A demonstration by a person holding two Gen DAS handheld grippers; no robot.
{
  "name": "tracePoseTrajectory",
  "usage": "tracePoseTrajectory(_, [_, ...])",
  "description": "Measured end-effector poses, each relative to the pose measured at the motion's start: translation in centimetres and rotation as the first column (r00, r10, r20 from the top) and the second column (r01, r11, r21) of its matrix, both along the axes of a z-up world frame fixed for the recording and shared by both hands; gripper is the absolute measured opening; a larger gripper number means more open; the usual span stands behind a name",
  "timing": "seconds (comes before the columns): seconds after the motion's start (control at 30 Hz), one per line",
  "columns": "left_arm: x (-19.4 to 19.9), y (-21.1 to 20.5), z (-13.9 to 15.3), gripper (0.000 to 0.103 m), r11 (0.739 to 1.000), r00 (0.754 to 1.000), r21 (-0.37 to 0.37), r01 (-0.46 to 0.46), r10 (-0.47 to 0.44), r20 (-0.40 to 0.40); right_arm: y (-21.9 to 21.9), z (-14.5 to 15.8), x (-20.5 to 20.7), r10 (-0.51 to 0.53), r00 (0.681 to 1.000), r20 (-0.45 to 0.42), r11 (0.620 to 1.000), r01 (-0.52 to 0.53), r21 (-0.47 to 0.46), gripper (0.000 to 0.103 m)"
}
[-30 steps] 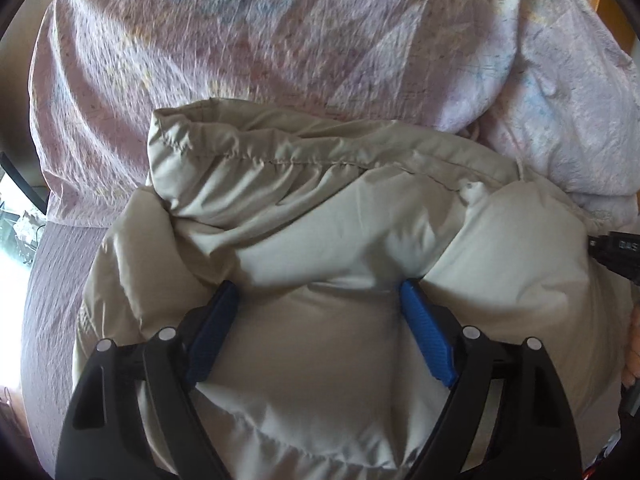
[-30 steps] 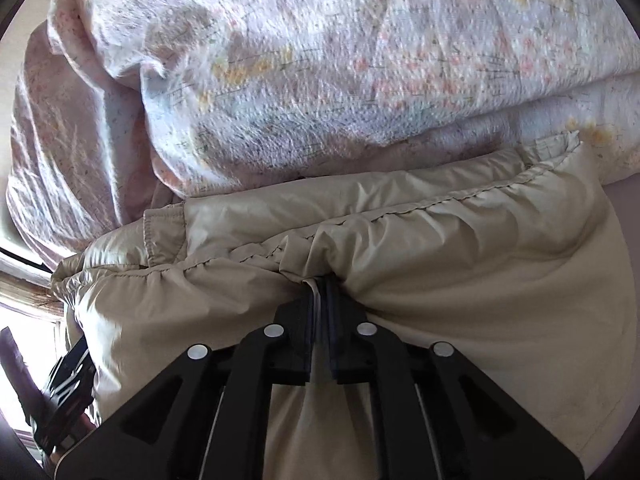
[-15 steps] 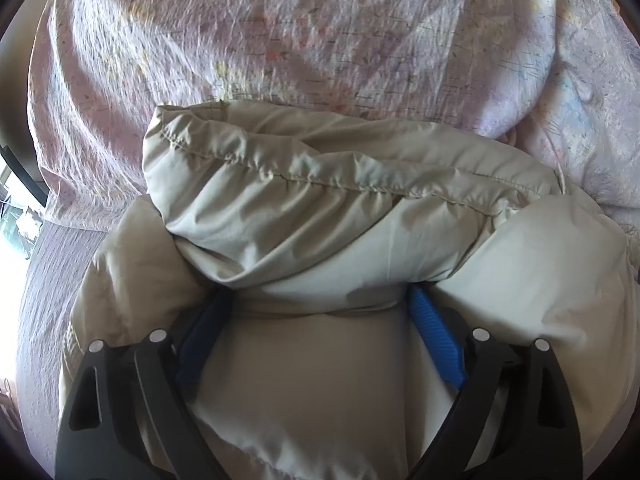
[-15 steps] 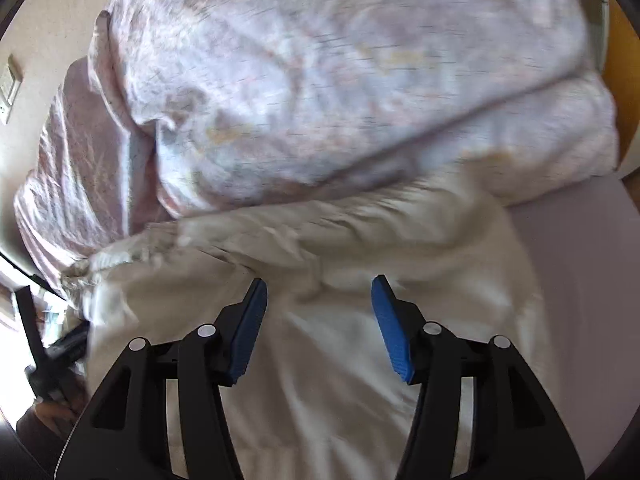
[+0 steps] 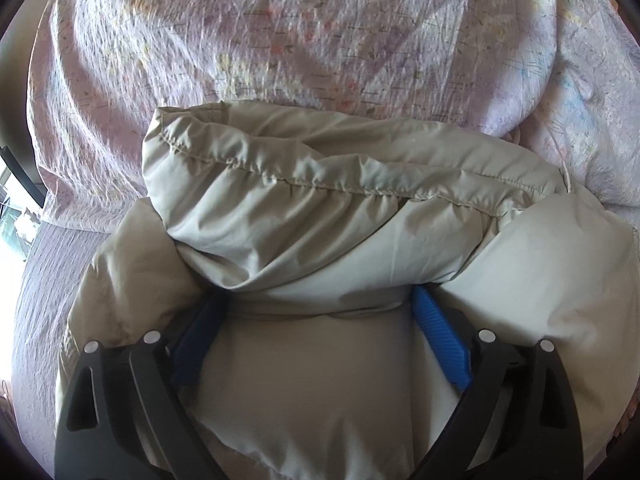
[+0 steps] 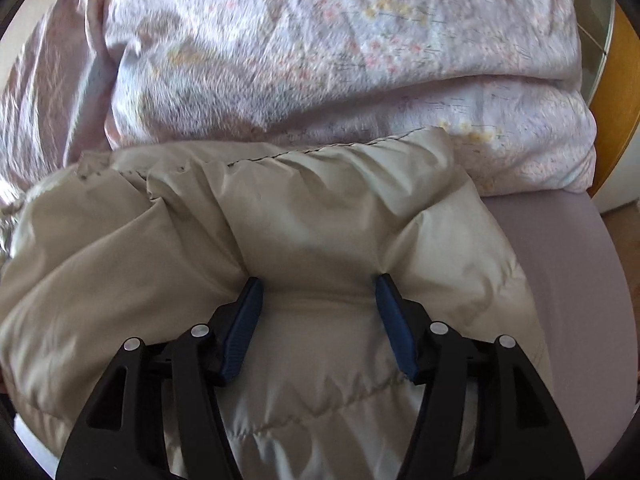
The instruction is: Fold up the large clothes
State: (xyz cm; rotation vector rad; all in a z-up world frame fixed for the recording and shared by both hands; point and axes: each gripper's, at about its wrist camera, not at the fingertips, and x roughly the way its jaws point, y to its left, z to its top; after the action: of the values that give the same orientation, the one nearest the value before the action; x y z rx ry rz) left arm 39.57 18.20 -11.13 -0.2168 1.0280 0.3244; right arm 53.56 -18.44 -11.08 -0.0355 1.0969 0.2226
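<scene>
A beige puffy jacket (image 5: 344,216) lies bunched on the bed, its quilted hem folded over on top. My left gripper (image 5: 320,300) is open, its blue pads pressed down into the jacket under the folded roll. The jacket also fills the right wrist view (image 6: 280,208). My right gripper (image 6: 318,284) is open, its jaws wide apart and pushed into the padded fabric, holding nothing.
A pink floral duvet (image 5: 300,40) is heaped right behind the jacket, also in the right wrist view (image 6: 320,48). A mauve bed sheet (image 6: 568,280) shows to the right and at the left (image 5: 36,300). A wooden frame (image 6: 616,92) stands at far right.
My right gripper let go of the jacket hem, opened wide and came down on the jacket. My left gripper stayed open and pushed a little further under the folded roll.
</scene>
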Motion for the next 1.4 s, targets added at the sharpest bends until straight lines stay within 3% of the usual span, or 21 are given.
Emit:
tracePoseTrajectory(0.47, [-1.6, -0.9, -1.3, 0.096, 1.0, 0.998, 0.028, -0.012, 0.01, 0.07, 2.5, -4.2, -0.8, 0.013, 0.994, 0.111, 0.998, -0.006, -0.064, 0.072])
tracePoseTrajectory(1.1, [-1.6, -0.8, -2.8, 0.1, 0.999, 0.993, 0.035, -0.02, 0.016, 0.116, 1.9, -3.6, -1.0, 0.007, 0.989, 0.145, 0.999, 0.0, -0.048, 0.074])
tracePoseTrajectory(1.4, [-1.1, -0.8, -2.7, 0.1, 0.999, 0.997, 0.034, -0.021, 0.018, 0.078, 2.1, -3.2, 0.6, 0.023, 0.996, 0.088, 0.998, -0.018, -0.063, 0.074])
